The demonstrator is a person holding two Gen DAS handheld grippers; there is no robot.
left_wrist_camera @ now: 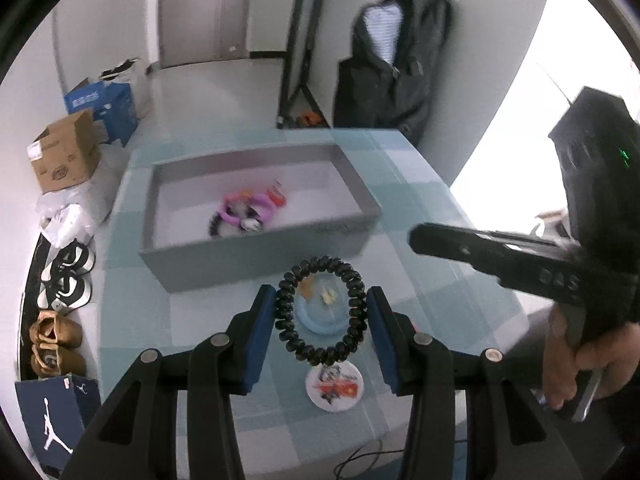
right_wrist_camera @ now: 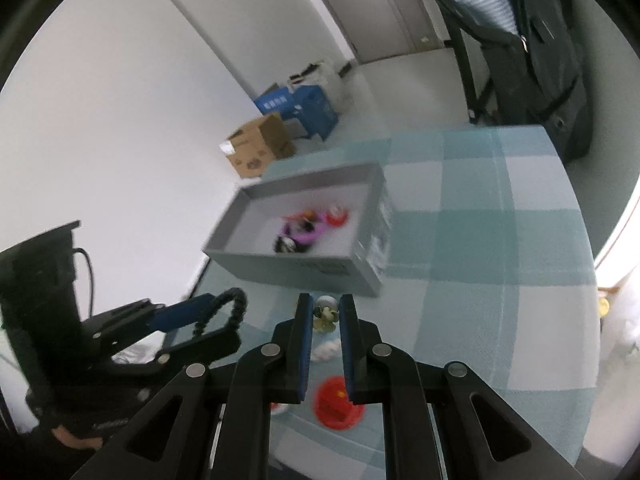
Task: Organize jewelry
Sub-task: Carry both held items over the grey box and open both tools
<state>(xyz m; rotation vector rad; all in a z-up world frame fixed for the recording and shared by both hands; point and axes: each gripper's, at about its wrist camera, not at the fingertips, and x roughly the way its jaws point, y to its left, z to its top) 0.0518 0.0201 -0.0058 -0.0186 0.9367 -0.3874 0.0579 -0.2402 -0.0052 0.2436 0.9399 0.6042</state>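
My left gripper (left_wrist_camera: 321, 312) is shut on a black spiral hair tie (left_wrist_camera: 321, 312), held upright above the checked table; the tie also shows in the right wrist view (right_wrist_camera: 228, 312). A grey box (left_wrist_camera: 256, 240) ahead holds a purple ring (left_wrist_camera: 250, 206), a red piece (left_wrist_camera: 277, 196) and dark items. Below the tie lie a blue ring (left_wrist_camera: 320, 316) and a round badge (left_wrist_camera: 334, 387). My right gripper (right_wrist_camera: 325, 316) is narrowly open above a small pale yellow trinket (right_wrist_camera: 325, 316), with nothing held. A red badge (right_wrist_camera: 338, 402) lies under it. The box (right_wrist_camera: 288, 268) stands beyond.
The table carries a teal and white checked cloth (left_wrist_camera: 420, 216). Cardboard boxes (left_wrist_camera: 64, 156), shoes (left_wrist_camera: 64, 280) and a shoe box (left_wrist_camera: 56, 420) sit on the floor to the left. A dark coat (left_wrist_camera: 400, 60) hangs behind the table.
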